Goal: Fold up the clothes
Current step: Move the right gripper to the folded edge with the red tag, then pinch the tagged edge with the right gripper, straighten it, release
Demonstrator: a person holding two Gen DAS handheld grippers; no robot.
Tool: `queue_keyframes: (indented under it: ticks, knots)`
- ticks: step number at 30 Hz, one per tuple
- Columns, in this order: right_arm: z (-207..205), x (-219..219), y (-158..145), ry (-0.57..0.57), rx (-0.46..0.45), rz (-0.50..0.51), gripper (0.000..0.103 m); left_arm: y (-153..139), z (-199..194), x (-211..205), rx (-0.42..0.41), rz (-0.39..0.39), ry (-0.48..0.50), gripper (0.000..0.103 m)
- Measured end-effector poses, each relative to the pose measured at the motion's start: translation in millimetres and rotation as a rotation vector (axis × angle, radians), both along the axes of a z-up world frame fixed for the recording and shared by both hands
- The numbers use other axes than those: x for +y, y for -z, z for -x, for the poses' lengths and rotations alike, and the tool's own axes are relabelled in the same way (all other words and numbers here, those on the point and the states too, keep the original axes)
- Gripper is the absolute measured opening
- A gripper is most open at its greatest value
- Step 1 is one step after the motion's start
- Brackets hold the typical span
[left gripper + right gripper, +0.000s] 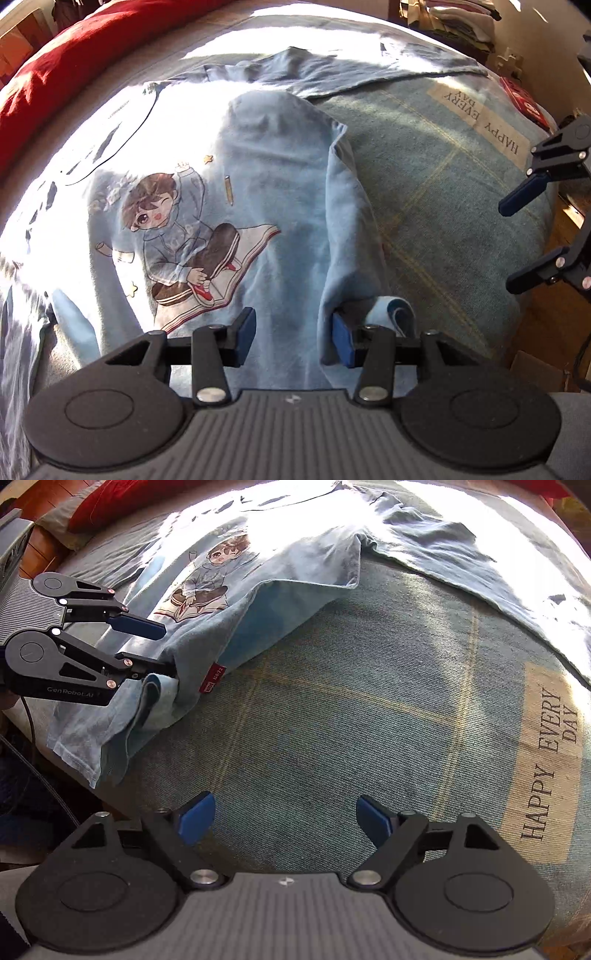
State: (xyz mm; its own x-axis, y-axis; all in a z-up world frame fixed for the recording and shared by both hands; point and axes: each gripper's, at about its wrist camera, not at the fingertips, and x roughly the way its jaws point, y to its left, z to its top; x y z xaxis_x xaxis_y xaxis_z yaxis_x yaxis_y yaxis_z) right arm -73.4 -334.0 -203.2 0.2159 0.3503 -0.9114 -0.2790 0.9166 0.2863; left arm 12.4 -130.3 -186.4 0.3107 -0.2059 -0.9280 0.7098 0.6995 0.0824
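Jaws of the left gripper (293, 336) stand part-open astride the light blue T-shirt (266, 177), its folded edge between them, unclamped. At three o'clock, the right gripper (285, 818) hangs jaws wide apart, empty, over the teal bedspread (332, 701).

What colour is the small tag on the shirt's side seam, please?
Red with white lettering, clearest in the right wrist view.

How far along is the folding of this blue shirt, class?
Done: one side of the blue T-shirt lies folded over its cartoon print. In hand: the left gripper straddles the hem, jaws apart, not pinching; the right gripper hangs open over the blanket. Left: the spread far side and final folds.
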Motion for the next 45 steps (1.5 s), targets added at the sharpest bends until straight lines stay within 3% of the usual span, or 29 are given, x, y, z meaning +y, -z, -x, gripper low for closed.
queue_keyframes:
  ticks: [3, 8, 14, 18, 22, 24, 27, 31, 40, 45]
  knots:
    - [-5.5, 13.5, -5.7, 0.014, -0.012, -0.037, 0.073, 2.3, -6.4, 22.0, -0.003, -0.025, -0.03, 0.046]
    - [-27.6, 37.1, -9.2, 0.062, -0.003, -0.111, 0.065, 4.7, -12.2, 47.7, 0.011, -0.023, -0.055, 0.046]
    - [-43.7, 40.2, 7.0, 0.264, 0.089, -0.315, 0.058, -1.7, -13.0, 64.1, 0.018, 0.011, -0.048, 0.046]
    - [-47.5, 42.9, 19.0, 0.349, 0.128, -0.363, 0.055, -2.4, -16.5, 69.6, 0.02, 0.024, -0.048, 0.046]
    - [-51.5, 51.8, 36.9, 0.407, 0.179, -0.399, 0.038, -2.2, -18.8, 70.7, 0.025, 0.029, -0.029, 0.046]
    - [-53.3, 56.5, 41.2, 0.426, 0.193, -0.41, 0.024, -0.9, -19.5, 72.0, 0.029, 0.023, -0.021, 0.046]
    - [-51.5, 59.7, 36.4, 0.43, 0.191, -0.408, 0.009, -1.4, -19.7, 75.3, 0.036, 0.017, -0.027, 0.046]
    - [-44.2, 54.7, 23.1, 0.425, 0.184, -0.388, 0.003, -5.7, -19.1, 77.1, 0.04, 0.025, -0.026, 0.046]
    - [-10.4, 18.6, -14.3, 0.334, 0.201, -0.239, 0.003, -9.4, -14.1, 72.8, 0.038, 0.025, -0.027, 0.047]
    - [1.2, -6.8, -14.0, 0.308, 0.245, -0.103, 0.003, -9.2, -10.3, 68.3, 0.038, 0.018, -0.029, 0.047]
